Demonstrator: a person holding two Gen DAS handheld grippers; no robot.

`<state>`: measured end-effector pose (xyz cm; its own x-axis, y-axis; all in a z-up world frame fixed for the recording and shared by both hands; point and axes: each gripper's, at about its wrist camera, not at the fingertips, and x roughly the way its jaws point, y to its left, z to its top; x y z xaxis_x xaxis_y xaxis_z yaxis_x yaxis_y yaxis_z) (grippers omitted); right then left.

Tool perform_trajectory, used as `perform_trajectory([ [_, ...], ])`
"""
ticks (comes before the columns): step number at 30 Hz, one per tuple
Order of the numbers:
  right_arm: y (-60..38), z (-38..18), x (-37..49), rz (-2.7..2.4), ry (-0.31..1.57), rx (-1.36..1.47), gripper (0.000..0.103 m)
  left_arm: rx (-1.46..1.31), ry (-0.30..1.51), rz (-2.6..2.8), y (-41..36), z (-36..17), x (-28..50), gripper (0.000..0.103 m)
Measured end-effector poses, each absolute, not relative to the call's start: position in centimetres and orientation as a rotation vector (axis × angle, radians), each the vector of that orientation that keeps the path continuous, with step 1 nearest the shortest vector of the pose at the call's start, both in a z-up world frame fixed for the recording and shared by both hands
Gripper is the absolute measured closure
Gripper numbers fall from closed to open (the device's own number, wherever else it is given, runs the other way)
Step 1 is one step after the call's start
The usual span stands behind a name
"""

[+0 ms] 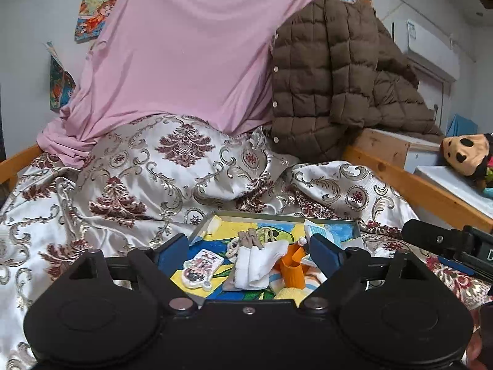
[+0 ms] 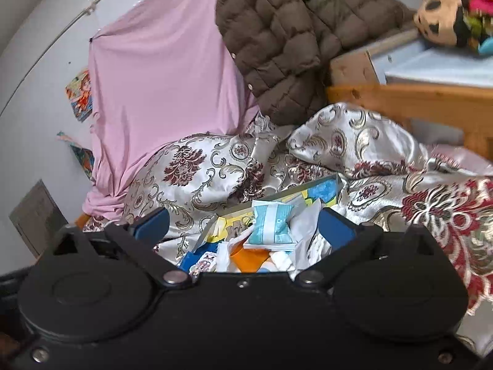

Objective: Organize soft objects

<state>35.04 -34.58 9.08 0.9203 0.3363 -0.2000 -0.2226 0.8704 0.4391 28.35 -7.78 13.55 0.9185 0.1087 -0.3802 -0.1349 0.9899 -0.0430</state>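
1. The left gripper point(image 1: 249, 254) hangs with its blue pads spread wide and nothing pressed between them. The tray point(image 1: 277, 215) lies just ahead of and below its fingertips on the patterned bedspread point(image 1: 129, 185).
2. The right gripper point(image 2: 245, 226) is likewise spread wide and holds nothing. The same tray sits just beyond its tips, with the light blue packet point(image 2: 271, 226) showing in the gap between the pads but untouched by them.
3. Progress, as a judgement: the small soft things seem already gathered in the tray, among them a rolled white cloth point(image 1: 257, 262), an orange roll point(image 1: 292, 273) and a small printed charm point(image 1: 200, 266). They lie in a loose heap, so tidying inside the tray may remain.
4. Beyond the tray, well ahead of both grippers, the brown quilted jacket point(image 1: 332, 77) and the pink sheet point(image 1: 185, 55) are draped unfolded. A plush toy point(image 1: 468, 154) lies off to the right, outside the bed frame.
5. Each gripper's body hides the tray's near edge. What lies under the heap cannot be made out.
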Motion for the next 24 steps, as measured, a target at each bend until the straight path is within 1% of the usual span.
perform_trajectory([
  [4, -33.3, 10.0, 31.6, 0.278, 0.247, 0.366, 0.001, -0.087, 0.362, 0.120, -6.5, 14.3, 25.0, 0.008],
  [7, -32.4, 10.4, 28.8, 0.255, 0.218, 0.317, 0.001, -0.087, 0.347, 0.110, -5.8, 14.8, 22.7, 0.006],
  [16, -30.9, 10.6, 20.5, 0.165, 0.141, 0.282, 0.001, -0.060, 0.278, 0.085, -5.4, 15.6, 16.1, 0.004],
  [24, -29.0, 8.3, 14.2, 0.116, 0.141, 0.220, 0.001, -0.093, 0.283, 0.083, -3.5, 14.6, 11.4, 0.002],
])
